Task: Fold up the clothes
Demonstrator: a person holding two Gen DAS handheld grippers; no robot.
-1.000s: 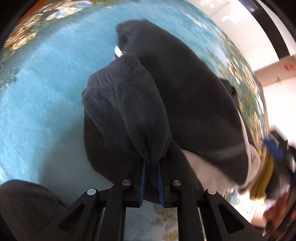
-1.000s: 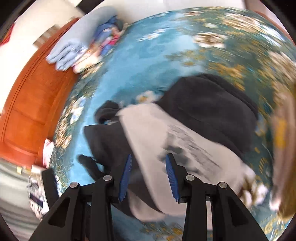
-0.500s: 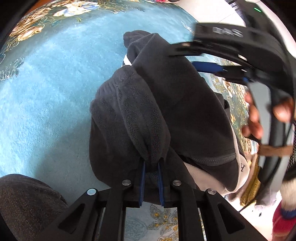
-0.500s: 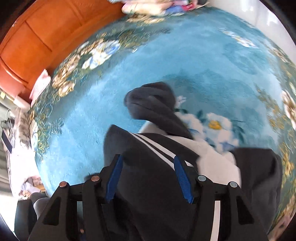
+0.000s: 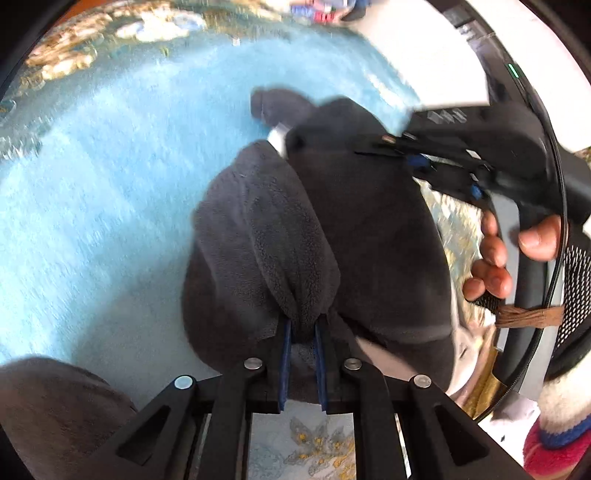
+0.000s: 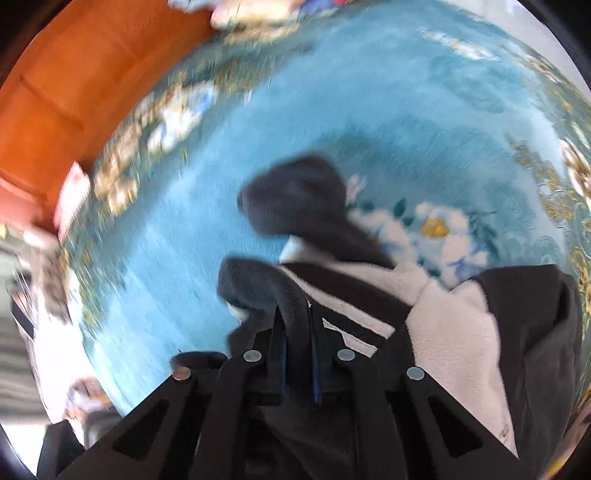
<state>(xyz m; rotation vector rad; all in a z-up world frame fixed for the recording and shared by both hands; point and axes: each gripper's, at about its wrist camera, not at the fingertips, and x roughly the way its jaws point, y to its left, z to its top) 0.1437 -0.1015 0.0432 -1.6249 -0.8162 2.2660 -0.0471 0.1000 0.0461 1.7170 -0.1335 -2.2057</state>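
Fleece is bunching between both pairs of blue-padded jaws. The left gripper (image 5: 303,363) is clamping a thick gathered fold of the dark grey fleece garment with a pale lining (image 5: 351,229), its pads nearly together. The right gripper (image 6: 298,363) has just been closing and is now pinching a rolled dark edge of the same garment (image 6: 443,332), beside two white stripes.

One garment is showing, lying crumpled on the turquoise flowered carpet (image 5: 92,221), part lifted by the grips. It is looking soft, limp and fairly light, so it is likely sagging wherever unsupported; the thick pile should resist slipping. Hems, cuffs or seamed edges are probably the surest places to hold.

Two grippers are working. Further out, a pile of coloured cloth (image 6: 258,11) is lying against the orange wooden panelling (image 6: 74,92); counting its pieces is not possible.
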